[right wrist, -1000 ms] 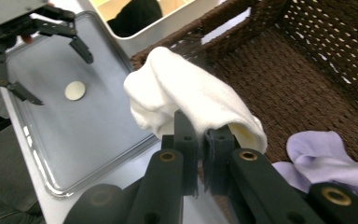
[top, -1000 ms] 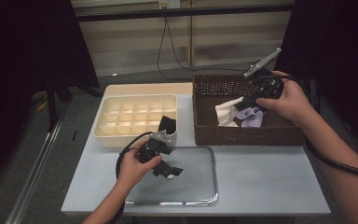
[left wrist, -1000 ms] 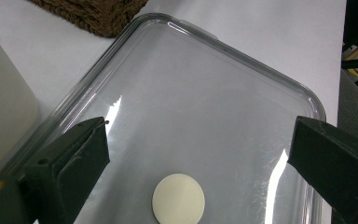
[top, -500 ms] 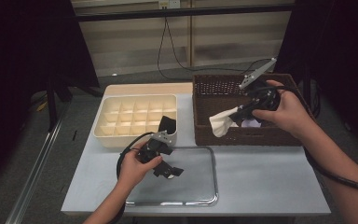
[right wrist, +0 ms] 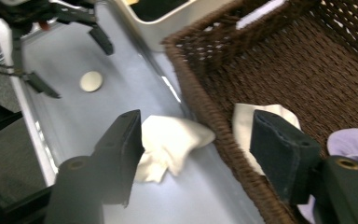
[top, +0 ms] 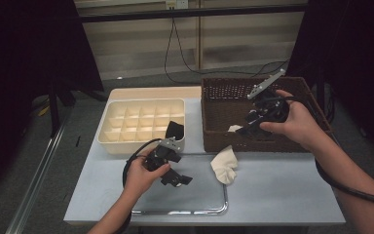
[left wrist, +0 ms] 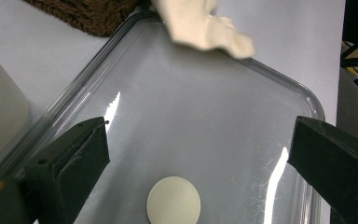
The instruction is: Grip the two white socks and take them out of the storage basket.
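Observation:
A crumpled cream cloth (top: pixel 225 165) lies free across the far right corner of the metal tray (top: pixel 209 204), just outside the brown wicker basket (top: pixel 224 92). My right gripper (top: pixel 246 127) hovers over the basket's front wall; its jaws have just been opening and now stand open, with the cloth (right wrist: pixel 170 144) lying below them, untouched. My left gripper (top: pixel 179 178) hangs open over the tray (left wrist: pixel 279 79), near a small round white disc (left wrist: pixel 173 203). From there the cloth (left wrist: pixel 200 25) drapes over the tray's far rim.
A cream box of small compartments (top: pixel 126 122) stands at the back left with a black item (top: pixel 175 129) in its near right cell. Inside the basket (right wrist: pixel 205 84) lie a white cloth (right wrist: pixel 244 121) and a lavender one (right wrist: pixel 349 142).
The right gripper carried the cream cloth out over the basket's front wall, sank a little and let it go; the cloth now lies at the tray's corner. The left hand stayed put.

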A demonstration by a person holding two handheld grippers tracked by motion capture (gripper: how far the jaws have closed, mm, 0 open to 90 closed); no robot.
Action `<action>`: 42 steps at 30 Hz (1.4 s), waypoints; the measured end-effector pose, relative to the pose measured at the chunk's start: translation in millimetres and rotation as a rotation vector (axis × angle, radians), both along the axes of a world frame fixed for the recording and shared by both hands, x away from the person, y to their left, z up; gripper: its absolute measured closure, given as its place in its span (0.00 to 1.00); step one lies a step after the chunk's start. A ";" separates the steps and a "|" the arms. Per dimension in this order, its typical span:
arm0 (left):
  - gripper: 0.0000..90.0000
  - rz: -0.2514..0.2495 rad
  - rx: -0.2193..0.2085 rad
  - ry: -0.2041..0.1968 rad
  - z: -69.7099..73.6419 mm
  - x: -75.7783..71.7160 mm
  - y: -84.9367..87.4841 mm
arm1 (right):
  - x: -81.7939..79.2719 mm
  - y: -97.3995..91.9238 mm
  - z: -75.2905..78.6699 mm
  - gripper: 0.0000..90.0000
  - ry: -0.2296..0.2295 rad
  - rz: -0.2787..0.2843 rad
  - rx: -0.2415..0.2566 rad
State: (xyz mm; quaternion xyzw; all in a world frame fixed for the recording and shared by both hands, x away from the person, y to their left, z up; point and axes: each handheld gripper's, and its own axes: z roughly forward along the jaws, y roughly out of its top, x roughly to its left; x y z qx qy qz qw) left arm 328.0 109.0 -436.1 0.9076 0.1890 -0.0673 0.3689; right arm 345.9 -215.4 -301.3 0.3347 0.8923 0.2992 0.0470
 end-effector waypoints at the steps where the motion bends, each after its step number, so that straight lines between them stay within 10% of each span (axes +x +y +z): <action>1: 0.05 -0.002 -0.006 0.003 -0.7 0.2 0.0 | 4.5 -1.2 -2.3 0.36 -0.005 -0.006 -0.006; 15: 0.05 -0.005 0.001 0.004 -3.6 2.9 0.0 | 64.5 -13.3 -38.2 0.26 -0.007 -0.081 -0.038; 42: 0.05 -0.002 0.020 0.013 -7.1 2.0 -0.9 | 101.7 -6.7 -93.5 0.26 0.032 -0.096 -0.114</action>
